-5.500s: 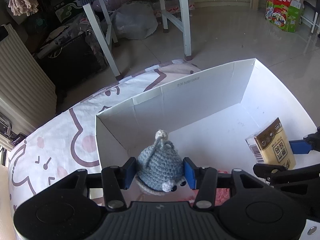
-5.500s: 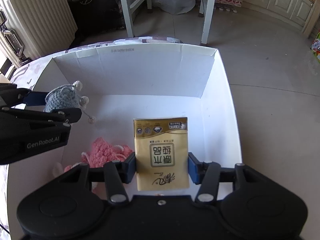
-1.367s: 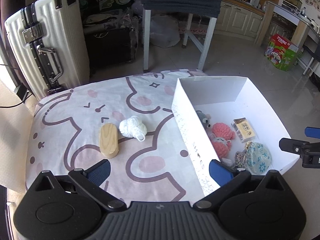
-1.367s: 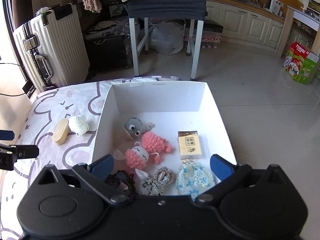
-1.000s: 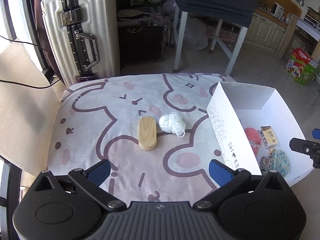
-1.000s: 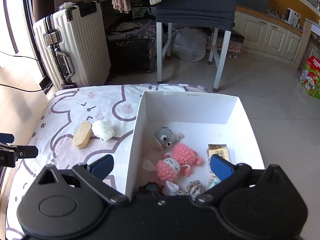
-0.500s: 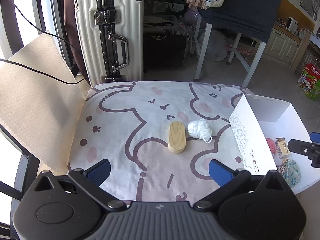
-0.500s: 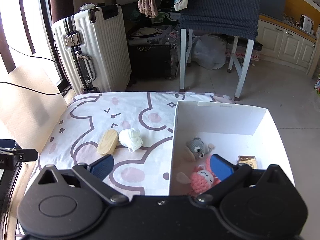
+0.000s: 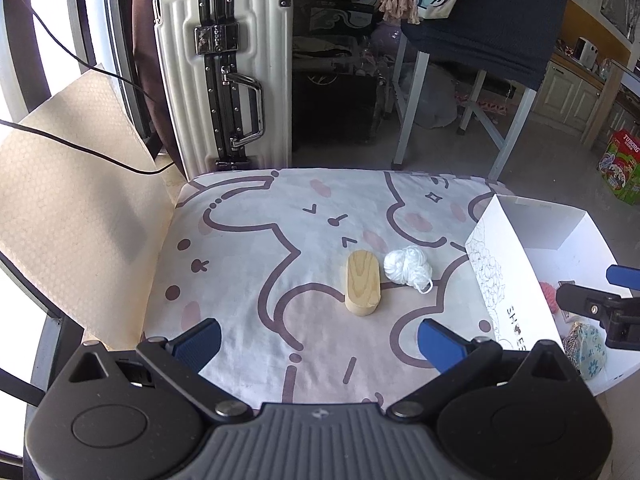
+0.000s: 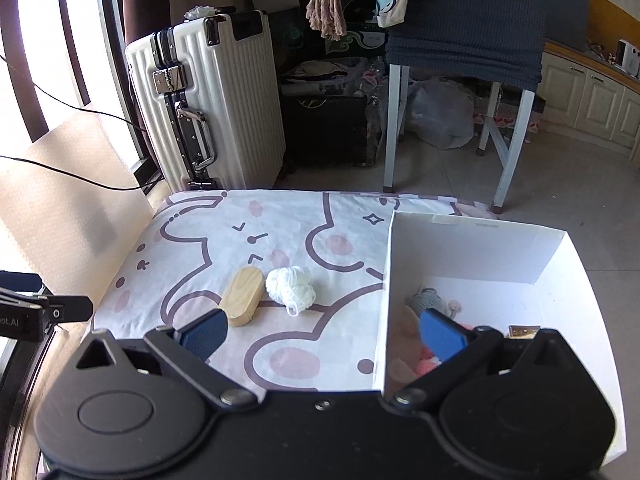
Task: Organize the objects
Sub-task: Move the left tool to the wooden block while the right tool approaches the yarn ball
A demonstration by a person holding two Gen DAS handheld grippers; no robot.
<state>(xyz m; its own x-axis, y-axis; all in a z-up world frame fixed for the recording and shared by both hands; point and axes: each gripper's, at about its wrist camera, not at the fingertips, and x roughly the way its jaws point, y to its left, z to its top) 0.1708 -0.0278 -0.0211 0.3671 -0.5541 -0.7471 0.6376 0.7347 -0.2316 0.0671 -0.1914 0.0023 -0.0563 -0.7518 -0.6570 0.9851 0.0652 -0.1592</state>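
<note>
wooden block (image 9: 362,287) beside yarn (image 9: 408,267)

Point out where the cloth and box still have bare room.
Bare cloth runs from the wooden block to the suitcase-side edge. The white box has bare floor along its far wall. Crowded: block and yarn ball nearly touching, and the box's near half.

Home, suitcase (image 9: 224,76), kitchen cabinets (image 10: 592,100), cartoon bedsheet (image 9: 280,248)
</note>
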